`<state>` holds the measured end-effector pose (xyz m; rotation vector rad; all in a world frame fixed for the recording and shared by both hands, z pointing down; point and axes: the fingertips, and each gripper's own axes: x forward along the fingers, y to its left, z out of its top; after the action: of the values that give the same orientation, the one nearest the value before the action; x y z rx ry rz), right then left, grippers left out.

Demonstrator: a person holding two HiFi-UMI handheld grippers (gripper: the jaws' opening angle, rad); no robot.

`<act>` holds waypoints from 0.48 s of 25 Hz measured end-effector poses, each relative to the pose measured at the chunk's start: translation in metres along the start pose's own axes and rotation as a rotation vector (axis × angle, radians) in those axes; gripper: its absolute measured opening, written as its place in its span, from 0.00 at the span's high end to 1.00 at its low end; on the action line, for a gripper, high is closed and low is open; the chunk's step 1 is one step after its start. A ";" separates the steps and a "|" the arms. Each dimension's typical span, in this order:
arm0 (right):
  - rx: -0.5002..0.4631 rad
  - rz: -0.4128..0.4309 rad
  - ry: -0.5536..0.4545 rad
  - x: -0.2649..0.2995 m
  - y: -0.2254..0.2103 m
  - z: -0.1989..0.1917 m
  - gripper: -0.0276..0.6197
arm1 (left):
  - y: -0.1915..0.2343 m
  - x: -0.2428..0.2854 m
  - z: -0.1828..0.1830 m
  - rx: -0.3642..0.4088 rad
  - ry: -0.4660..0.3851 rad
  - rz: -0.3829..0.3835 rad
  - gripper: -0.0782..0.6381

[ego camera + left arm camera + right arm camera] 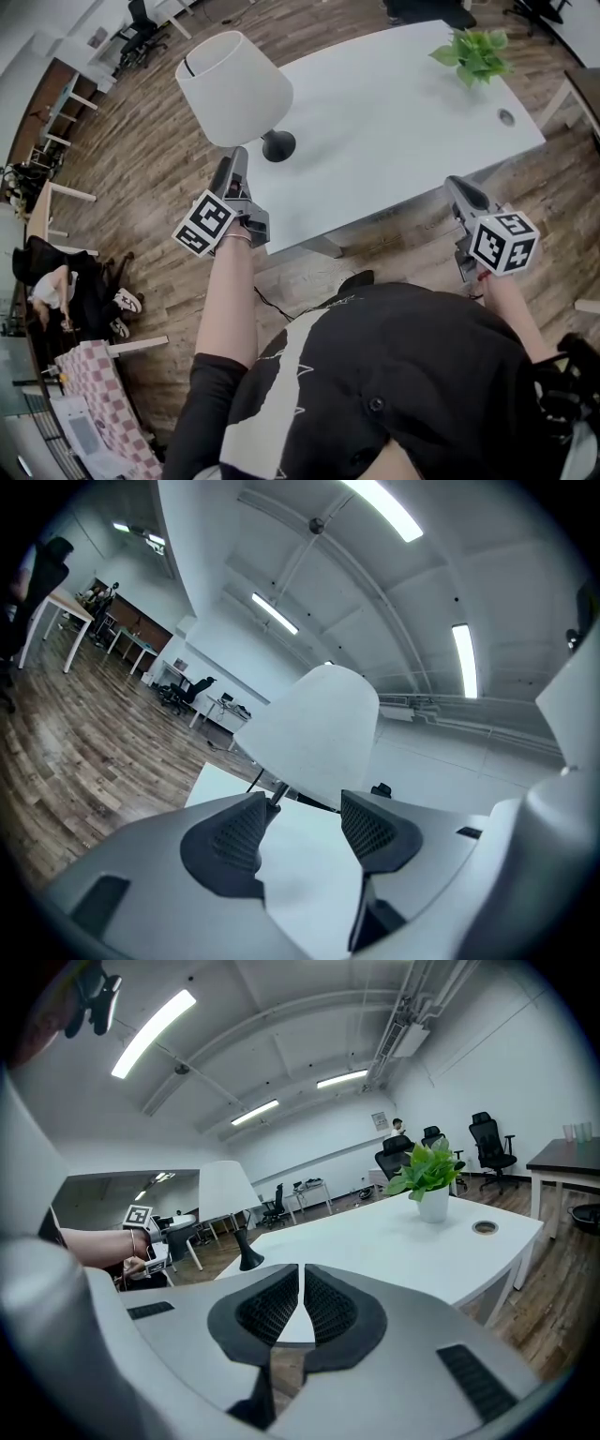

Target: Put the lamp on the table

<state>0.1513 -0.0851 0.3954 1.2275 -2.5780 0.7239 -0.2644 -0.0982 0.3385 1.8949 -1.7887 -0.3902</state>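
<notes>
One upright lamp point(234, 89), white fabric shade on a black stem and round base, stands at the white counter's point(394, 122) left corner, upper left of the head view. The left tongs point(232, 161), spread and empty, sit just below it. The right tongs point(456, 187), pressed together, lie well apart.

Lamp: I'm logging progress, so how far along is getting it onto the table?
Done: the lamp stands upright on the white table. In hand: nothing; the left hand-held gripper is open, off the lamp, the right hand-held gripper shut and empty. Left: apparently only drawing back.
</notes>
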 end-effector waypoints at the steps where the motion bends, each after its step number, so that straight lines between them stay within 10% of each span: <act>1: 0.001 0.011 0.002 -0.003 -0.003 0.000 0.91 | -0.007 -0.006 -0.004 0.005 -0.004 0.002 0.53; 12: -0.117 0.242 -0.008 0.012 0.029 0.030 0.91 | -0.087 -0.056 -0.047 0.195 0.050 -0.013 0.77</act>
<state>0.1223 -0.0930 0.3642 0.8961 -2.7623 0.6002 -0.1718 -0.0342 0.3236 2.0294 -1.8401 -0.1761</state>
